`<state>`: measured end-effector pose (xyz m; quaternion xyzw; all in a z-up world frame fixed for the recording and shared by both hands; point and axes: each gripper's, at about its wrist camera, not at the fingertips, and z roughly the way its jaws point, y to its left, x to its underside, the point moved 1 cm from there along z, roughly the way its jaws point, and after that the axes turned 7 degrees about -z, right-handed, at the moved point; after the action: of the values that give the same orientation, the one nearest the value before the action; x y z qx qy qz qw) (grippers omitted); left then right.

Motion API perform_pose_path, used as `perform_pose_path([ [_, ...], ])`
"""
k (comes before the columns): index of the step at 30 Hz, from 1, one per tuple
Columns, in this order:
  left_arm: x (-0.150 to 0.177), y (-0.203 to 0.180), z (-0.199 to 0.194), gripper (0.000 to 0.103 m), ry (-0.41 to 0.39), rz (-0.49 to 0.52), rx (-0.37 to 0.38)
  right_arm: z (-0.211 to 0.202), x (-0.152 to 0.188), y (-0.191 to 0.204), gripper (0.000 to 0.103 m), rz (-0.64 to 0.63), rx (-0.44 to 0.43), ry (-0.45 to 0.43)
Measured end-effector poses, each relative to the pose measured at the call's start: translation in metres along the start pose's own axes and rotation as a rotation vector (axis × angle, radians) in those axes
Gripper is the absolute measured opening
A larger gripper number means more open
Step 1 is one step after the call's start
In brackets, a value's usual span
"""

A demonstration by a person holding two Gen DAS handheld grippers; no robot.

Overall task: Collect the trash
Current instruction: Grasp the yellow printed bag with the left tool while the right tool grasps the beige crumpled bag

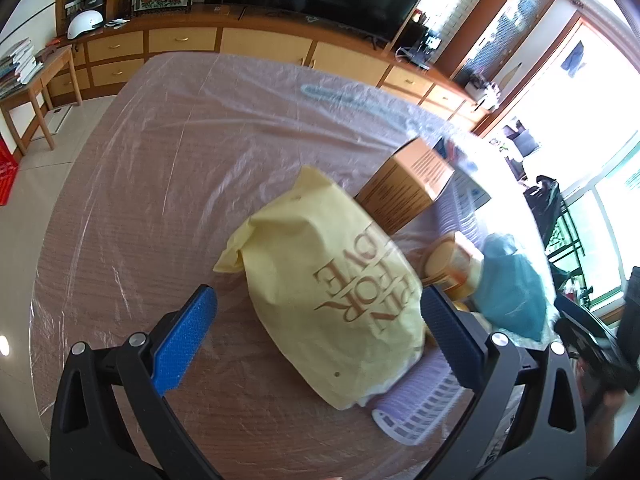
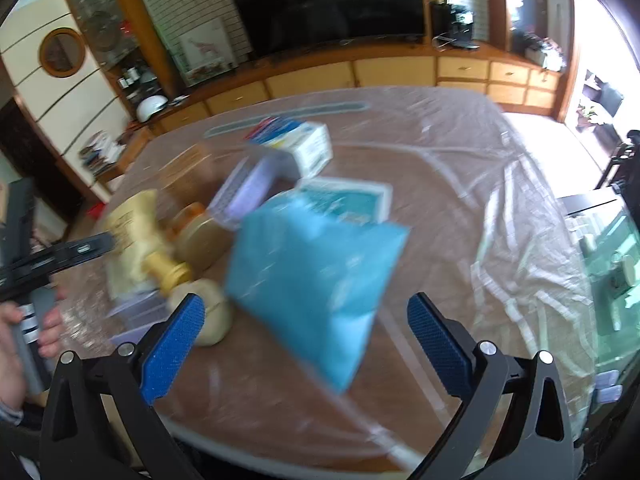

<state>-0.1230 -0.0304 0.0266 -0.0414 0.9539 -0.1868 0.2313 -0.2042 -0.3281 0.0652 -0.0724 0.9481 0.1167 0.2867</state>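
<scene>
Two hand-held grippers hang over a wooden surface (image 1: 120, 208) draped in clear plastic sheeting, where a pile of household trash sits in and around a lavender slotted basket (image 1: 416, 412).

From the left wrist view, the left gripper (image 1: 316, 320) has its blue-padded fingers (image 1: 182, 344) spread wide on either side of a pale yellow bag (image 1: 332, 288) printed with brown lettering; neither pad visibly presses it, and the bag rests partly on the basket's near rim. Behind the bag stands a brown carton (image 1: 408, 188), tilted, and to its right lie a yellow-capped container (image 1: 452, 264) and a crumpled teal bag (image 1: 512, 284).

From the right wrist view, heavily blurred, the right gripper (image 2: 306, 320) is likewise wide open, its fingers (image 2: 172, 348) holding nothing. Between and just beyond them sits a blue bag (image 2: 316, 284), apparently lying on the surface, though the blur makes contact hard to judge. Farther off lie a teal-printed white box (image 2: 348, 200) and a white carton (image 2: 304, 148) with red and blue print, near the far side of the heap. To the left are the yellow bag (image 2: 128, 236), a round tan lid (image 2: 204, 240) and a beige rounded object (image 2: 212, 312).

At the left edge of that view a person's hand (image 2: 24, 336) grips the handle of the other gripper. A cabinet (image 2: 400, 72) and a dark television (image 2: 332, 0) line the far wall.
</scene>
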Motion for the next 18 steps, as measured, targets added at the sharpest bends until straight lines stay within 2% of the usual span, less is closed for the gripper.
perform_pose_path([
  [2,-0.002,0.002,0.008,0.101,0.014,-0.010,-0.001,0.003,0.010,0.027,0.099,-0.073,-0.032,0.028],
  [5,-0.001,-0.002,0.016,0.101,0.026,-0.008,0.005,0.014,0.020,0.064,0.099,-0.223,0.022,0.030],
  [8,-0.006,-0.009,0.022,0.101,0.029,0.016,0.011,0.028,0.018,0.088,0.097,-0.319,0.073,0.034],
  [11,-0.011,-0.016,0.026,0.101,0.017,0.041,-0.001,0.037,0.016,0.099,0.087,-0.365,0.088,0.041],
  [14,-0.015,-0.017,0.027,0.097,0.006,0.061,-0.002,0.050,0.021,0.107,0.075,-0.386,0.089,0.101],
  [18,-0.017,-0.016,0.025,0.090,0.012,0.073,0.017,0.048,0.029,0.110,0.073,-0.321,-0.019,0.121],
])
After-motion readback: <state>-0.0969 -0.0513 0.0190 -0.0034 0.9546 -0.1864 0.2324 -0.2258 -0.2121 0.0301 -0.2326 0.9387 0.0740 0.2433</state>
